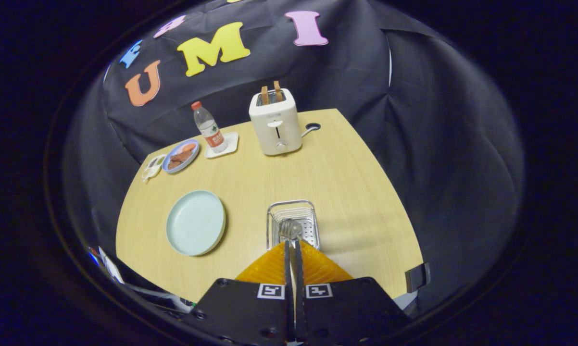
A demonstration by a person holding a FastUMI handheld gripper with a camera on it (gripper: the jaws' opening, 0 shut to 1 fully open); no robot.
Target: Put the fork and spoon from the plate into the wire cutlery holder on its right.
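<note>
My gripper [293,243] is shut on the thin handle of a metal piece of cutlery [290,229]. Its shiny head pokes out just ahead of the fingertips, above the wire cutlery holder [275,211]. Whether it is the fork or the spoon is too small to tell. The holder is a small chrome basket standing on the wooden table directly beyond the fingers. Left of the holder lies the pale blue-green plate [195,222], with nothing on it.
At the back of the table [346,192] stands a white toaster [275,123] with toast in its slots. Left of it are a water bottle [209,127] on a white coaster and a small blue plate of food [180,155]. The table's right edge is close to the holder.
</note>
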